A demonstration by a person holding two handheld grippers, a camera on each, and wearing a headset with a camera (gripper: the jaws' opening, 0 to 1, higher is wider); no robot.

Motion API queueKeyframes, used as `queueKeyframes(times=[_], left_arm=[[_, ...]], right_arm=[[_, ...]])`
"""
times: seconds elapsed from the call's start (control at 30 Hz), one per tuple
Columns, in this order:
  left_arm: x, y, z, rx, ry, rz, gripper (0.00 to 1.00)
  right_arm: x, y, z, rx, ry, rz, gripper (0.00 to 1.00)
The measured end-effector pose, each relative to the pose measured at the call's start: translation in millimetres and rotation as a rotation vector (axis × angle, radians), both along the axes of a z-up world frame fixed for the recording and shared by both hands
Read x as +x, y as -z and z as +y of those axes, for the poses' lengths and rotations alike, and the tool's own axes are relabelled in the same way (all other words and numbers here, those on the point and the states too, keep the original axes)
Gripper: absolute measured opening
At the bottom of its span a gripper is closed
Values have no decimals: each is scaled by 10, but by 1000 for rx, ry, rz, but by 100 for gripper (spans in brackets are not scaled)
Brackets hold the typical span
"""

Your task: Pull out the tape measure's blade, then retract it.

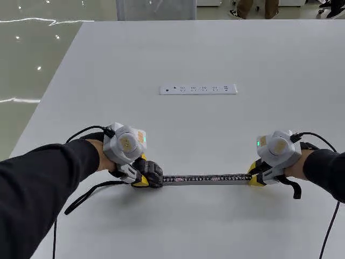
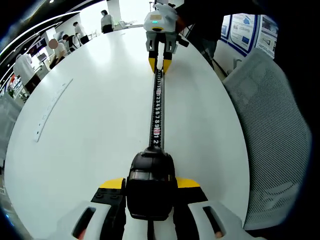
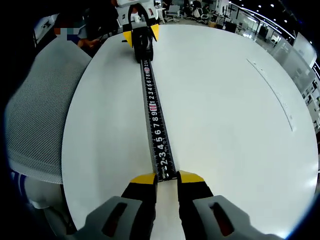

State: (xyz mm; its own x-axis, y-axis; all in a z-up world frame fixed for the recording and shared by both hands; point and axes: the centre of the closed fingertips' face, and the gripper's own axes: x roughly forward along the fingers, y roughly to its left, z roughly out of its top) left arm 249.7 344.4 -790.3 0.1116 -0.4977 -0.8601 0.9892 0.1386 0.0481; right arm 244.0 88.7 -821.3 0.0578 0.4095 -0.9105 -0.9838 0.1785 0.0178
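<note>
On the white table point(image 1: 215, 48) a black tape measure case point(image 1: 152, 174) sits between the yellow-tipped fingers of my left gripper point(image 1: 141, 175), which is shut on it. In the left gripper view the case point(image 2: 150, 185) fills the jaws of the left gripper point(image 2: 150, 183). The numbered blade point(image 1: 207, 178) runs out flat along the tabletop to my right gripper point(image 1: 254, 179). In the right gripper view the right gripper point(image 3: 166, 177) is shut on the blade's end point(image 3: 164, 167), and the blade point(image 3: 152, 110) leads back to the case point(image 3: 141, 40).
A white power strip point(image 1: 198, 89) lies farther back on the table, well beyond the blade. A grey mesh chair point(image 2: 270, 130) stands by the table's near edge. People move about in the far background.
</note>
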Motion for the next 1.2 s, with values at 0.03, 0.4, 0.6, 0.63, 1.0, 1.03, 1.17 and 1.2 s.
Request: queueKeyframes(times=[0.03,0.4,0.6,0.63,1.0,1.03,1.17,1.2], left_arm=[[-3,-3,3,-2,2,-5,33],[152,-75,316,-68,-291,19,64],[216,-214,558,-225,-505,-11,92],[204,-230,612,-244,-536,-16,96],[-334,-481,1075,-465,-779,-24,100],[-382,-515,1096,-494,-784,-26,100],[-565,-552,1306,-498,-818,-86,100],[-596,-558,1340,-496,-814,-100,100]], right_arm=[[1,3,-8,-4,-7,0,12],[95,-31,-51,-30,51,-37,27],[223,-260,-68,50,194,-126,38],[206,-303,-64,70,215,-136,40],[-247,-501,-388,193,405,-253,50],[-283,-518,-421,193,412,-277,52],[-507,-607,-573,250,530,-287,56],[-563,-610,-588,265,547,-277,58]])
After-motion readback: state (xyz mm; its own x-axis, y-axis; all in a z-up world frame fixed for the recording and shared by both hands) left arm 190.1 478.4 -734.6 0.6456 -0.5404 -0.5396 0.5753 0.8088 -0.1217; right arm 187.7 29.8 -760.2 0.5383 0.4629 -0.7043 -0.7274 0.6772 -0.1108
